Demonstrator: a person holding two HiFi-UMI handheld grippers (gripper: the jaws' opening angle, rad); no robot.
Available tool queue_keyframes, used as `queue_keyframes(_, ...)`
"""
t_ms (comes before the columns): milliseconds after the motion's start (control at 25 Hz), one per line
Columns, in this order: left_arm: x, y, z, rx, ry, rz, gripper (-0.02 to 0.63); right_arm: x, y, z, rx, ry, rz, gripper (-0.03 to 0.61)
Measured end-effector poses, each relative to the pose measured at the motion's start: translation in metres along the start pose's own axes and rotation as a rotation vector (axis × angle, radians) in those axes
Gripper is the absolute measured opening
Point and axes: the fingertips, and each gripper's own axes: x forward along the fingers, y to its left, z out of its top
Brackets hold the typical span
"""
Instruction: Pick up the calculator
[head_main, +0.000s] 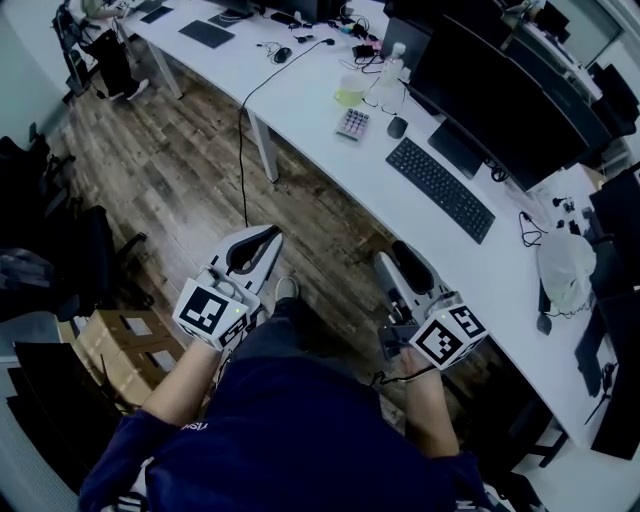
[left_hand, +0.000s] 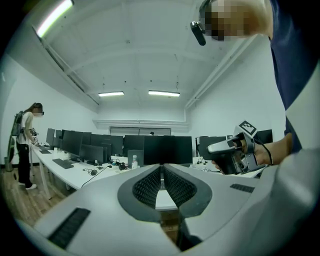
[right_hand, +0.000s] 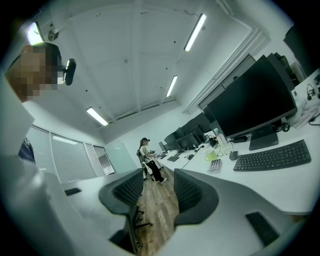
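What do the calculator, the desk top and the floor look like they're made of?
The calculator is probably plastic: a light body with rows of small pale keys. The desk top is a smooth white board, likely laminate, with a faint sheen and no grain. The floor is brown planks with grain and seams; whether wood or vinyl, I can't tell.

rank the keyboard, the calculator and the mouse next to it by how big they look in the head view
1. keyboard, by far the largest
2. calculator
3. mouse, only a little smaller than the calculator beside it
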Motion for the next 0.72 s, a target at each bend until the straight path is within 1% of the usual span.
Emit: queue_keyframes(720, 0.103, 0.136, -0.005, -0.045, 0.036, -0.07, 0.043, 0.144, -0.067, 0.031, 0.041, 0.025, -0.088, 0.19)
